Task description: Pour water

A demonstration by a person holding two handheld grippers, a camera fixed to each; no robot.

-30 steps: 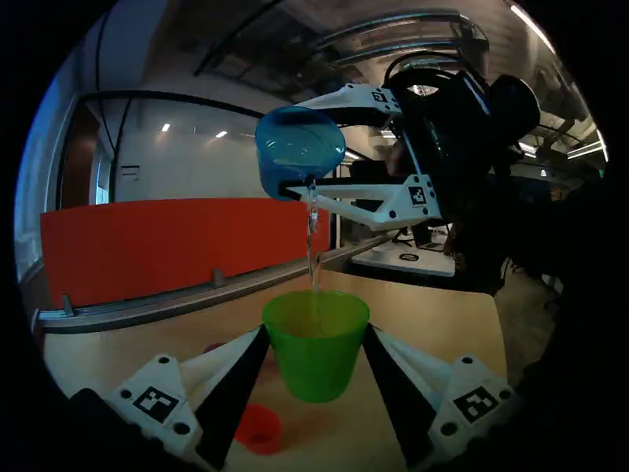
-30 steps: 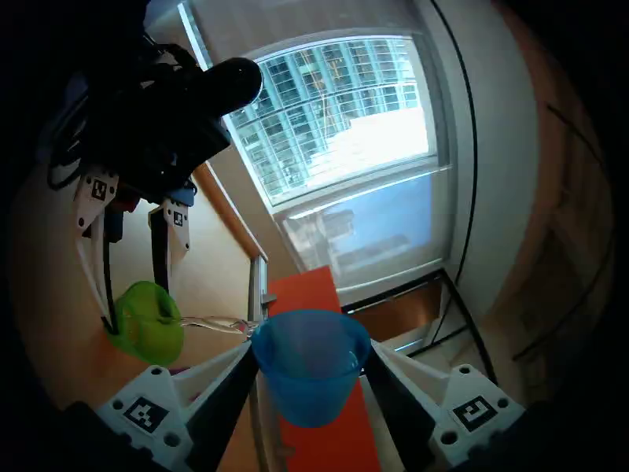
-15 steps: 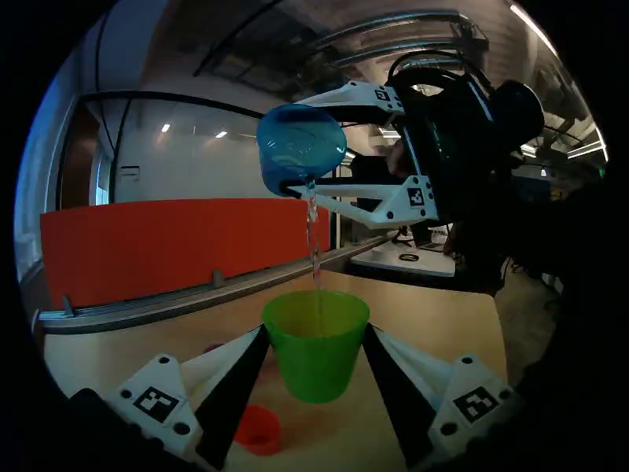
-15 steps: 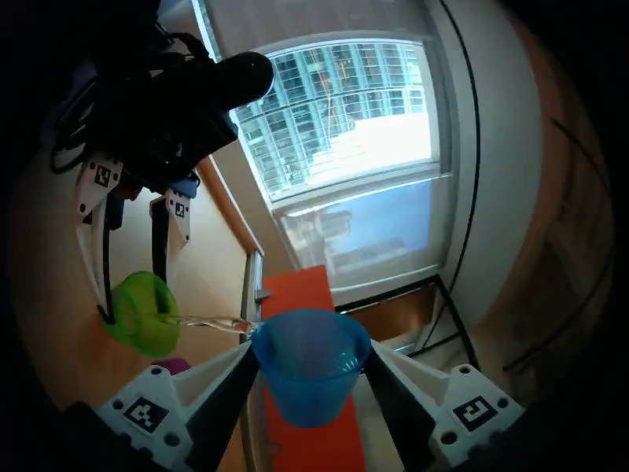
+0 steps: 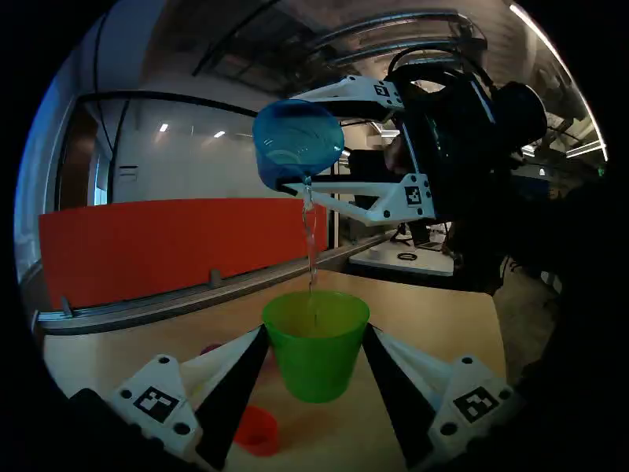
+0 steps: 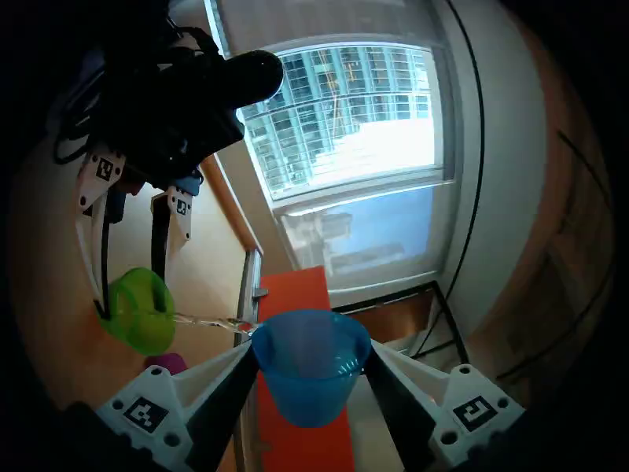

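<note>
In the left gripper view the left gripper [image 5: 314, 370] clenches the upright green cup [image 5: 316, 350] over the desk [image 5: 448, 315], short of its far edge, while the right gripper [image 5: 292, 143] grasps the tilted blue cup [image 5: 303, 134] above, its thin stream [image 5: 309, 236] landing just inside the rim, so a slight drift of either hand could wet the desk. The right gripper view adds the blue cup's inside, seemingly with little water left

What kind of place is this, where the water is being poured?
Probably an open-plan office or lab, not a home: an orange partition runs along the wooden table, exposed pipes cross the ceiling, and a large window looks out on tall buildings.
</note>
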